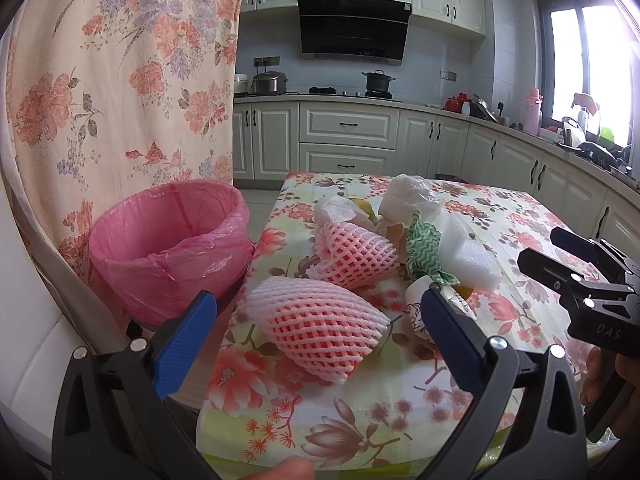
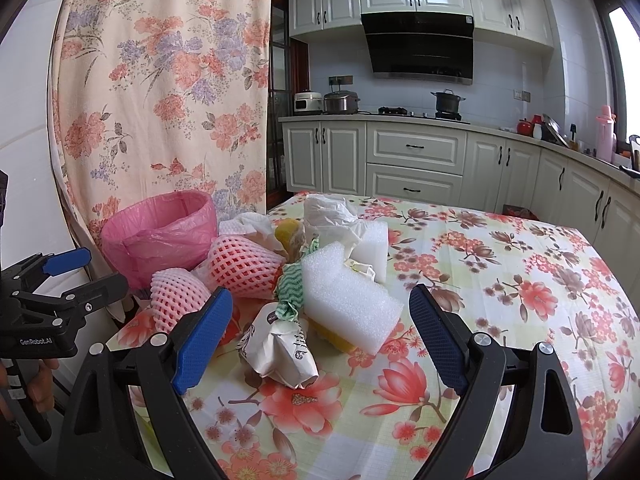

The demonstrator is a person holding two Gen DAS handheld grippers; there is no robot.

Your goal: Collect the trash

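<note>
Trash is all heaped at the corner of the surface [image 1: 500,360], the one with the flowery cloth, right next to the pink-lined bin [image 1: 168,240] that sits just off the edge.

Left gripper [image 1: 316,320] is wide open with nothing in it, fingers either side of the nearest pink foam fruit net [image 1: 316,332]. That net looks feather-light and squishy, so I'd just pinch it across the middle and let it collapse; it shouldn't slip much on those textured blue pads. A second foam net [image 1: 352,254] lies just behind it.

Right gripper [image 2: 320,340] is also fully open and empty, lined up on a crumpled paper wrapper [image 2: 280,350]. Probably light and crinkly, so grab the fat bunched part. Touching it is a white foam block [image 2: 344,300], soft but bulky, best squeezed across its narrow side. The green-and-white cloth scrap [image 2: 290,288] is floppy, so take it anywhere. Something yellow [image 2: 288,230] sits further back, can't tell what.
</note>
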